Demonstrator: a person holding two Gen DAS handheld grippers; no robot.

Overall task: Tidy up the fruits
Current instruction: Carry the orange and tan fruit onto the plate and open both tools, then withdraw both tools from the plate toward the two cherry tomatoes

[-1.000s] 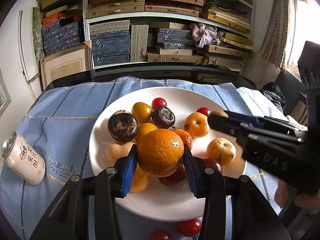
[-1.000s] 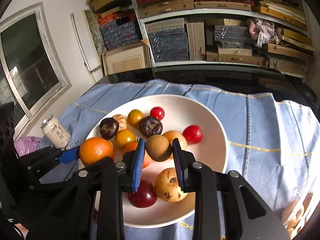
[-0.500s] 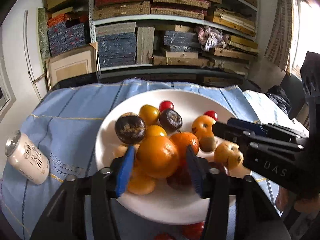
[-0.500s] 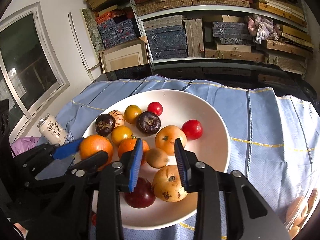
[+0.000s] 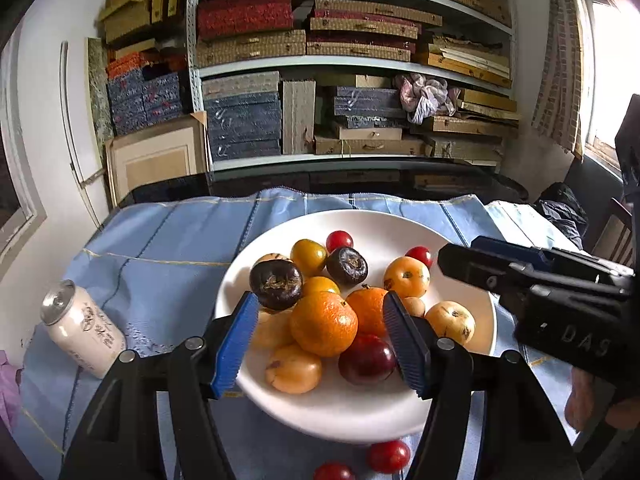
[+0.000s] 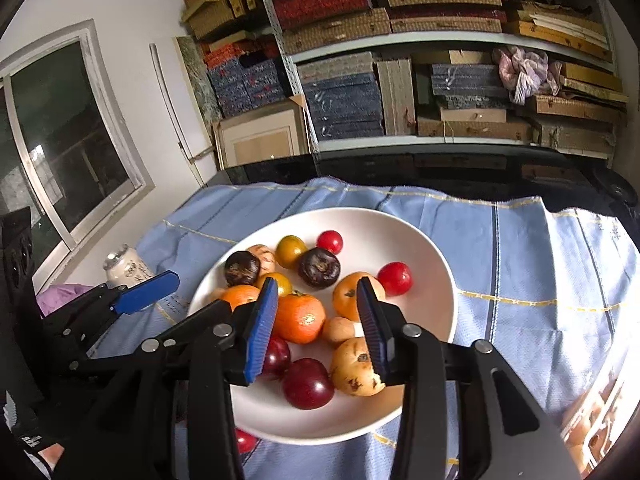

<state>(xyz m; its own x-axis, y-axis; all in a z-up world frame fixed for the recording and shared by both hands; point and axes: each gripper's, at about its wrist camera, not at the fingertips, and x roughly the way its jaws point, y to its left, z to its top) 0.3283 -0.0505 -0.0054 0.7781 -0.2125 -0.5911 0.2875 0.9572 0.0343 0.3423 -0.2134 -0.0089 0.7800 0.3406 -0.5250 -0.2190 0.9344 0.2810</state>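
My left tongs have just been opening and now stand apart, their blue pads clear of the orange, which rests on the fruit heap in the white plate. My right tongs are also apart, holding nothing, above the plate's fruit. A can lies on the blue-clothed worktop.
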